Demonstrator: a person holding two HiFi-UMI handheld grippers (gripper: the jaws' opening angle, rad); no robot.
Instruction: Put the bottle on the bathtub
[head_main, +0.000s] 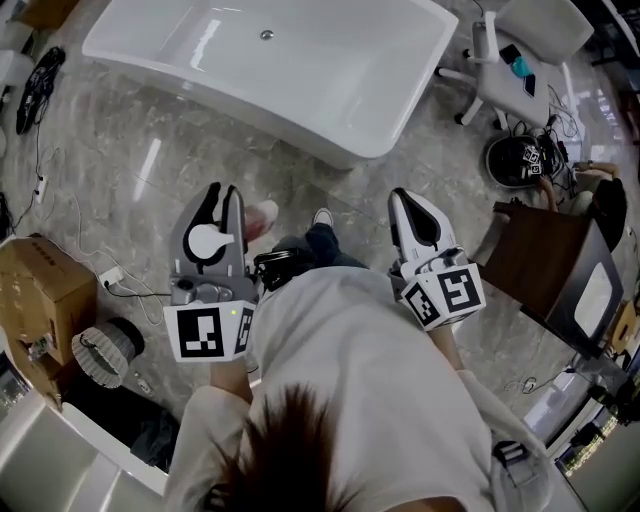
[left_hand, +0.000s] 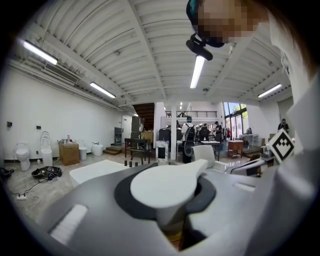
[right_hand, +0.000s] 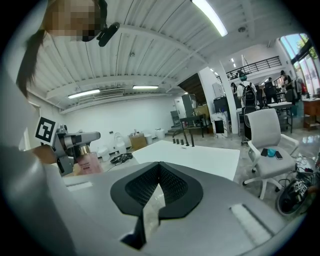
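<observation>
The white bathtub stands on the marble floor ahead of me; its flat rim shows in the left gripper view and the right gripper view. My left gripper is shut on the bottle, whose white cap fills the space between the jaws. The bottle's pink body with a gold neck hangs under that gripper. My right gripper is held level beside it, shut and empty. Both are at waist height, short of the tub.
A cardboard box and a round ribbed object sit at the left. A white office chair, a dark helmet and a brown cabinet stand at the right. Cables trail along the floor at the left.
</observation>
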